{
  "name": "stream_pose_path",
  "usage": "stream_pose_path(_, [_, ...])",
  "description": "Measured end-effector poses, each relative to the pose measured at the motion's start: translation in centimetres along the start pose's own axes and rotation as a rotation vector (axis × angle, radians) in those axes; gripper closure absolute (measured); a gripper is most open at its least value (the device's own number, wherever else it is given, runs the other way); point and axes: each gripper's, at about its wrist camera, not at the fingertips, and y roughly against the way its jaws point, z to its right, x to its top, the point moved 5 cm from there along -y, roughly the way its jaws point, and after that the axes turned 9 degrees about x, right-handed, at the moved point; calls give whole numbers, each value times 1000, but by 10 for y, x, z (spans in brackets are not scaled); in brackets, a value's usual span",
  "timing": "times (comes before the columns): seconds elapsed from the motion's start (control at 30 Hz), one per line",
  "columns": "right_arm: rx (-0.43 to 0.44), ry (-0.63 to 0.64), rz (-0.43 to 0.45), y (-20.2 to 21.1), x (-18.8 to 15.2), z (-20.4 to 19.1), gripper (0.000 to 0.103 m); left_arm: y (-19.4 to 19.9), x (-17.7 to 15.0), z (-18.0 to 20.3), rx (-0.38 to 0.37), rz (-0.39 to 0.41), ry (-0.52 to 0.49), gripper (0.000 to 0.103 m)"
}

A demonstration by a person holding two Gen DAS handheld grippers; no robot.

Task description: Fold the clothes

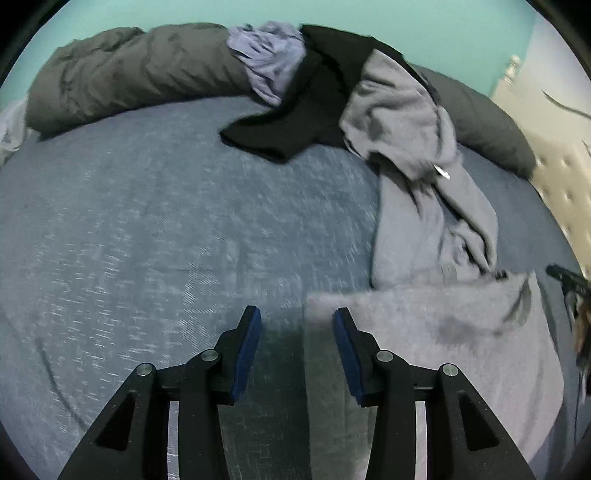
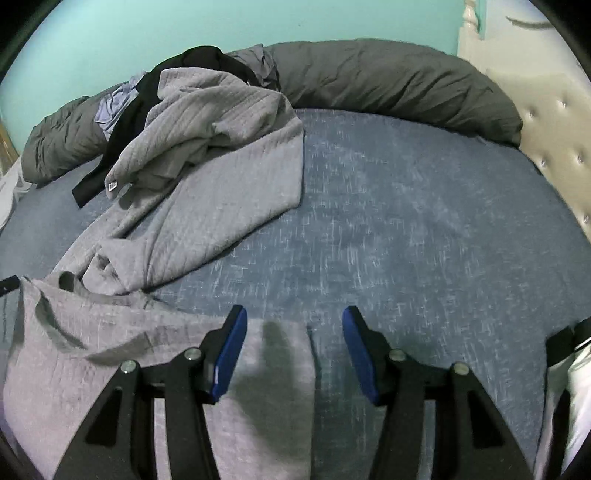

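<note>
The grey garment (image 1: 436, 332) lay spread on the blue bedsheet (image 1: 147, 240), and in the left wrist view its near flat part filled the lower right, with its left edge running just ahead of the left gripper (image 1: 297, 321). That gripper's fingers stood spread, nothing between them; the right fingertip overlapped the garment's corner, while the left one was over bare sheet (whether either touched the cloth could not be told). Farther back the garment rose in a crumpled heap against a black garment (image 1: 295, 122), a lavender cloth (image 1: 269, 59) and a dark grey duvet roll (image 1: 129, 77) along the teal wall (image 1: 406, 18).

In the right wrist view the grey garment (image 2: 207, 206) occupied the left side, its near flat part reaching under the left finger of the right gripper (image 2: 291, 317). Its right edge ended between the two fingers, which were spread apart and held nothing; the right finger was over bare bedsheet (image 2: 424, 240). The duvet roll (image 2: 388, 81) curved along the far edge, meeting a tufted headboard (image 2: 554, 147) at the right.
</note>
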Motion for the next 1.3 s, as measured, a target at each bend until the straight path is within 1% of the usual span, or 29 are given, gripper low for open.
stream_pose_path(0.1, [14,-36,-43,-6,-17,13,48,-7,-14,-1,-11,-14,-2,48])
stream_pose_path(0.13, [31,-58,-54,-9,-24,18,48,-10,-16,-3,-34,-16,17,48])
stream_pose_path(0.17, [67,-87,-66,-12,-30,22,48,-12,-19,-4,-58,-18,38,48])
stream_pose_path(0.27, [127,-133,-68,-18,-38,25,48,-14,-24,-4,-89,-26,55,48])
stream_pose_path(0.33, [155,-154,-62,-22,-38,25,48,-14,-24,-1,-95,-26,51,61])
stream_pose_path(0.37, [166,-162,-61,-24,-38,25,48,-13,-24,0,-105,-28,48,79])
stream_pose_path(0.4, [177,-170,-59,-26,-37,25,48,-14,-24,3,-105,-30,39,87])
stream_pose_path(0.43, [188,-178,-58,-29,-36,25,48,-13,-24,6,-105,-31,30,90])
stream_pose_path(0.47, [199,-186,-56,-31,-36,24,51,-12,-24,8,-104,-30,19,99])
stream_pose_path(0.5, [210,-193,-54,-34,-35,24,70,-11,-24,9,-92,-27,9,100])
stream_pose_path(0.57, [219,-191,-32,-32,-36,22,95,-4,-21,6,-85,-2,16,100])
stream_pose_path(0.6, [215,-194,-6,-27,-36,23,100,-1,-20,4,-81,11,20,100])
stream_pose_path(0.67, [208,-203,41,-18,-34,26,101,5,-18,1,-75,36,29,100])
stream_pose_path(0.8, [180,-179,103,1,-24,28,101,16,-16,-9,-73,59,53,100])
stream_pose_path(0.87, [154,-162,117,7,-19,28,101,17,-16,-13,-69,59,64,100])
stream_pose_path(0.97, [106,-153,166,17,-10,30,102,22,-12,-21,-69,73,102,101])
stream_pose_path(1.03, [77,-140,145,13,-6,30,102,20,-8,-23,-62,68,109,100])
stream_pose_path(1.07, [62,-133,133,10,-4,30,102,16,-8,-23,-65,51,113,100])
stream_pose_path(1.1, [41,-126,95,2,-5,30,102,13,-8,-22,-64,41,113,100])
stream_pose_path(1.17, [28,-132,47,-13,-7,30,101,4,-12,-19,-70,8,120,100])
stream_pose_path(1.2, [27,-144,34,-18,-9,31,101,-3,-16,-17,-66,-16,131,97])
stream_pose_path(1.23, [22,-156,31,-20,-12,32,101,-6,-20,-15,-62,-34,132,97])
stream_pose_path(1.27, [17,-167,29,-21,-14,32,99,-5,-24,-15,-60,-38,130,94])
stream_pose_path(1.3, [18,-171,38,-18,-15,34,99,-3,-28,-14,-57,-40,127,88])
